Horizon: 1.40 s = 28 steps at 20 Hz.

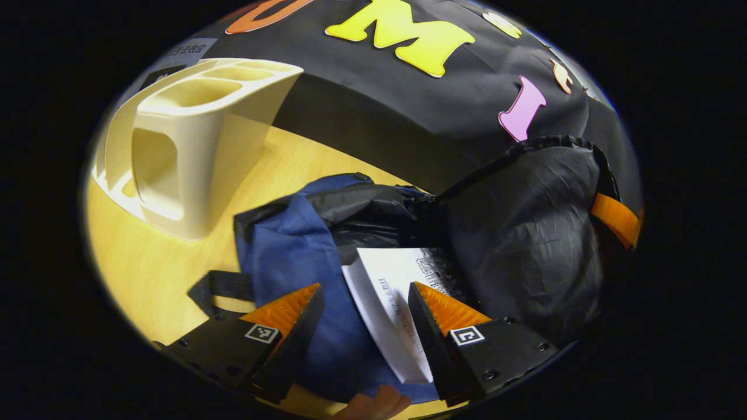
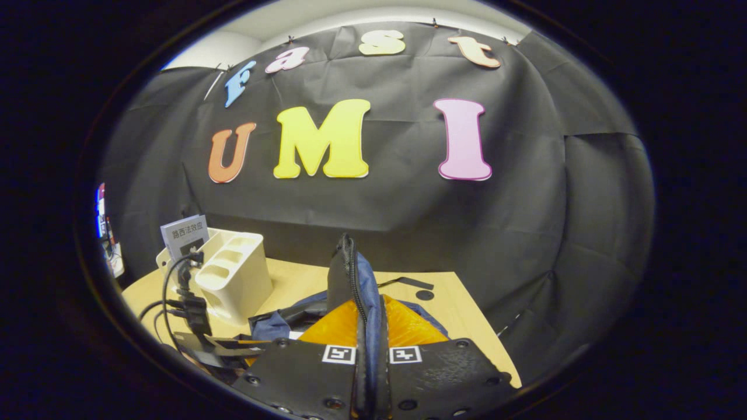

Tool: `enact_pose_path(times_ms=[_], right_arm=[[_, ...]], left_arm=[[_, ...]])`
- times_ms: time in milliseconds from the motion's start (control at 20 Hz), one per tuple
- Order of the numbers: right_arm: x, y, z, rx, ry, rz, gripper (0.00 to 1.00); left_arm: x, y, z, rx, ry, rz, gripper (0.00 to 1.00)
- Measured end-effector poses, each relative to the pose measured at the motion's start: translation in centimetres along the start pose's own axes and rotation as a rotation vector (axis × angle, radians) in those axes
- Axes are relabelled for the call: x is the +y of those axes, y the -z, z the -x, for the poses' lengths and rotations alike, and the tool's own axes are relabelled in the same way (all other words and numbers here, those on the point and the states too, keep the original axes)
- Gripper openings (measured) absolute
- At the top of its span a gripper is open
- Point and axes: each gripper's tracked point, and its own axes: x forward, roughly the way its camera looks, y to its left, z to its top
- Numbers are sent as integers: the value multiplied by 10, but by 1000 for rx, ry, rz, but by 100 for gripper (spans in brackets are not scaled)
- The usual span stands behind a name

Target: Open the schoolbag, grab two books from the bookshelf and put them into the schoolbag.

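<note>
The blue schoolbag (image 1: 292, 251) lies on the wooden table with its mouth open. A white book (image 1: 385, 291) rests slanted in the mouth, against the black lining (image 1: 525, 233). My left gripper (image 1: 365, 312) hovers just above it, open, with the book's edge near one finger. My right gripper (image 2: 370, 318) is shut on the bag's zippered flap (image 2: 350, 274) and holds it upright; one of its fingers (image 1: 615, 219) shows at the flap's far side. The cream bookshelf (image 1: 187, 151) stands behind the bag, with one grey book (image 2: 184, 236) upright in it.
The table (image 2: 461, 309) ends close to the right of the bag, near the booth's black cloth wall. A black bag strap (image 1: 224, 284) trails over the table towards me. A person's fingertip (image 1: 379, 404) shows under the left gripper.
</note>
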Motion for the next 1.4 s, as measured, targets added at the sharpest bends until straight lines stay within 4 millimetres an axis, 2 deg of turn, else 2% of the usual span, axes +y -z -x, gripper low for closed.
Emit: enact_pose_path(times_ms=[100, 200, 400, 500, 750, 1050, 1400], right_arm=[[3, 3, -1, 8, 9, 9, 7], [7, 8, -2, 12, 15, 14, 6], [11, 17, -3, 16, 51, -1, 6], [12, 20, -3, 12, 62, -25, 6], [14, 26, 1, 7, 97, -39, 7], [24, 34, -1, 20, 95, -47, 6], [34, 39, -1, 21, 79, -22, 9]], left_arm=[[13, -2, 17, -1, 0, -16, 91], [33, -9, 35, -21, -37, -51, 91], [76, -29, 68, -84, -123, -163, 91], [92, -46, 87, -134, -146, -219, 91], [126, -97, 141, -273, -227, -315, 91], [145, -172, 198, -423, -331, -400, 90], [180, -252, 233, -488, -417, -343, 89]])
